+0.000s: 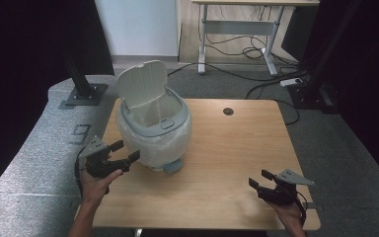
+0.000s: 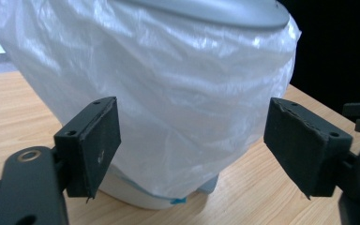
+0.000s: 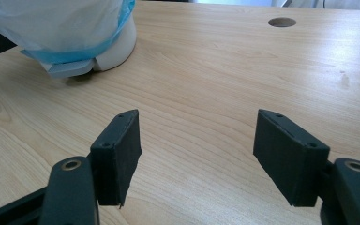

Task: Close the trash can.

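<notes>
High view: wooden worktop (image 1: 217, 163); lidded bin (image 1: 153, 126), lid (image 1: 142, 83) raised, lined with a white plastic bag (image 1: 148, 148), at the left rear; contents not discernible. Left gripper (image 1: 123, 151), jaws apart, just beside the bin. Right gripper (image 1: 259, 178), jaws apart, near front right corner.

Left gripper view: bag (image 2: 168, 103) folded down over the bin's outside; no lettering legible.

Right gripper view: grey foot pedal (image 3: 70, 69) at bin base; cable hole (image 3: 281, 22) in worktop.
</notes>
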`<act>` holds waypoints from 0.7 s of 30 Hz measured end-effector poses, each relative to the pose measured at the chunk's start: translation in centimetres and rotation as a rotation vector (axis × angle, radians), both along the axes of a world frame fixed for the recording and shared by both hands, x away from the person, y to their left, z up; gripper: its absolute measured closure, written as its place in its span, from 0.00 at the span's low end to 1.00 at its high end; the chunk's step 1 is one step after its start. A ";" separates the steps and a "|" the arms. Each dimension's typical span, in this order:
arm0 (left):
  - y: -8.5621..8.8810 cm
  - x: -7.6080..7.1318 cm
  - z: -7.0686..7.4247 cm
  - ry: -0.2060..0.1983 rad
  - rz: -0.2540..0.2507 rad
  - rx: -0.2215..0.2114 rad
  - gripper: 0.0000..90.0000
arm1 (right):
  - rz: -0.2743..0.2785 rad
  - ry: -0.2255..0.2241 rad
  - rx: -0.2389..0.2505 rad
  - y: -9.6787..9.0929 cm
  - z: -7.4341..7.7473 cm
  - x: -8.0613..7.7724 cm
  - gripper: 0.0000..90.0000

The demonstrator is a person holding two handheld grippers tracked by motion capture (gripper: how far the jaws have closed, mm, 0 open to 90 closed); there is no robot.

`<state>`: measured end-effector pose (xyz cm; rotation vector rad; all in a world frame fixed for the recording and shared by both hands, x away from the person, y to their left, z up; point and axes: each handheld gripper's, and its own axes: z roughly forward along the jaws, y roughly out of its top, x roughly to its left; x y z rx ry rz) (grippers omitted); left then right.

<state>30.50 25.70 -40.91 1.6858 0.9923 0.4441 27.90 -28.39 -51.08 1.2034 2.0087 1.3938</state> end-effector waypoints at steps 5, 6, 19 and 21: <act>-0.1 0.2 0.8 -0.007 0.005 0.009 0.18 | 0.000 0.002 -0.001 0.0 0.0 -0.1 0.35; -0.1 0.3 0.9 -0.007 0.004 0.011 0.18 | 0.000 0.003 -0.002 0.0 0.0 -0.2 0.35; -0.2 1.6 2.5 -0.033 0.022 0.019 0.18 | -0.006 0.012 -0.010 -0.2 -0.3 -0.1 0.35; -0.2 1.9 2.8 -0.039 0.022 0.026 0.18 | -0.008 0.014 -0.013 -0.2 -0.4 -0.1 0.35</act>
